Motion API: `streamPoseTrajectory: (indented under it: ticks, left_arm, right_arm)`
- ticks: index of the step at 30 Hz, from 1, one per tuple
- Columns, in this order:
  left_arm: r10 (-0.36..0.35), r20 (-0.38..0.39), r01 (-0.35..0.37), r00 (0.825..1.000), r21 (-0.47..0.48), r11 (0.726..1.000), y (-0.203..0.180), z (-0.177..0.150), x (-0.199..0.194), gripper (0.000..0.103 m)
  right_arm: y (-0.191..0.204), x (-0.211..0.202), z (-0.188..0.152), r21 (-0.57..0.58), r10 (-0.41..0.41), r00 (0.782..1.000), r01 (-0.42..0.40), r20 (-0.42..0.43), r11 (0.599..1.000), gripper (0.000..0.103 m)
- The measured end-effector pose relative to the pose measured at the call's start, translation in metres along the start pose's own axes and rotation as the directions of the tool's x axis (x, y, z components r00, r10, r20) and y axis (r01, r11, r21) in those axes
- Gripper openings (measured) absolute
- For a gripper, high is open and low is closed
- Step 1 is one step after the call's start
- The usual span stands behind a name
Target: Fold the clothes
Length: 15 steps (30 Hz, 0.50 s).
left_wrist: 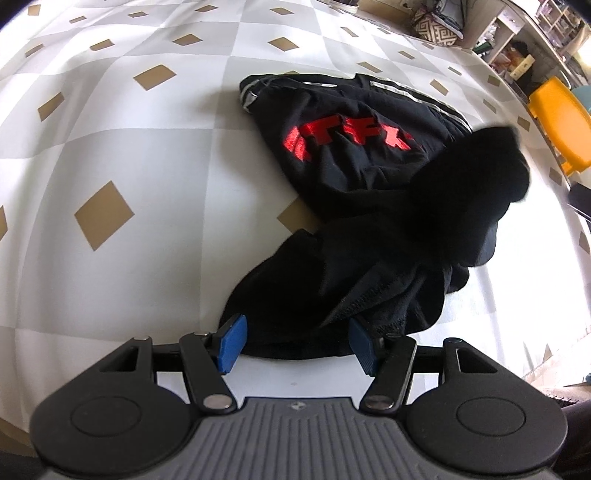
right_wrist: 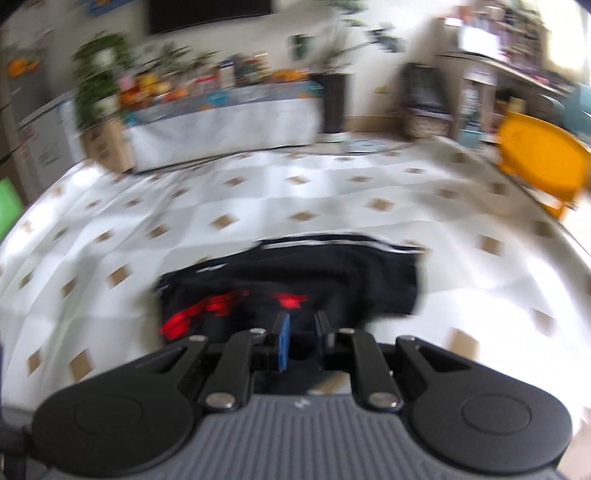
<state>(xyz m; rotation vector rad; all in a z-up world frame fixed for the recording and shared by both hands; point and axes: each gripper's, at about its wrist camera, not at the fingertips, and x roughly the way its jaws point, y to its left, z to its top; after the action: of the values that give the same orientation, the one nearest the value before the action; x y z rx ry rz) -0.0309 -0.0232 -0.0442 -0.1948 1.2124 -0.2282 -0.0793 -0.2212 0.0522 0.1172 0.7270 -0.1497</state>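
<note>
A black garment [left_wrist: 354, 158] with red lettering and silver stripes lies crumpled on the checked tablecloth [left_wrist: 110, 147]. My left gripper [left_wrist: 297, 343] is open just above the cloth. The garment's near hem lies between its blue pads [left_wrist: 231, 343], which do not press on it. To the right, a blurred black fold [left_wrist: 476, 177] is lifted off the table. In the blurred right wrist view my right gripper [right_wrist: 303, 339] has its pads close together on dark fabric of the black garment [right_wrist: 332, 273], whose red print shows just beyond.
A yellow chair [left_wrist: 561, 122] [right_wrist: 543, 158] stands past the table's right edge. A patterned basket [left_wrist: 437, 26] and shelves sit beyond the far edge. A long sideboard [right_wrist: 221, 122] with plants and toys lines the back wall.
</note>
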Motion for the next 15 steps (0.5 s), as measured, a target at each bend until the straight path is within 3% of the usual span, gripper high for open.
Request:
streamPoseTrajectory:
  ticks: [5, 7, 10, 12, 15]
  left_arm:
    - [0.008, 0.004, -0.008, 1.0, 0.015, 1.0, -0.004, -0.002, 0.0, 0.06]
    - [0.011, 0.006, -0.011, 1.0, 0.008, 1.0, -0.004, -0.002, 0.0, 0.06]
    - [0.01, 0.006, -0.01, 1.0, 0.002, 1.0, -0.005, -0.001, 0.001, 0.06]
    - [0.015, 0.003, -0.015, 1.0, 0.008, 1.0, -0.006, -0.001, 0.003, 0.06]
    - [0.019, 0.004, -0.019, 1.0, 0.012, 1.0, -0.005, -0.001, 0.003, 0.06]
  right_arm:
    - [-0.05, -0.004, -0.005, 0.142, -0.17, 0.985, 0.172, -0.027, 0.975, 0.016]
    - [-0.065, -0.002, -0.009, 0.201, -0.129, 0.991, 0.135, -0.043, 0.97, 0.017]
    - [-0.065, 0.0, -0.012, 0.196, -0.087, 0.995, 0.095, -0.053, 0.976, 0.021]
    - [-0.059, 0.003, -0.013, 0.176, -0.034, 0.998, 0.044, -0.061, 0.983, 0.032]
    - [-0.04, 0.005, -0.013, 0.108, 0.029, 0.998, -0.022, -0.063, 0.994, 0.039]
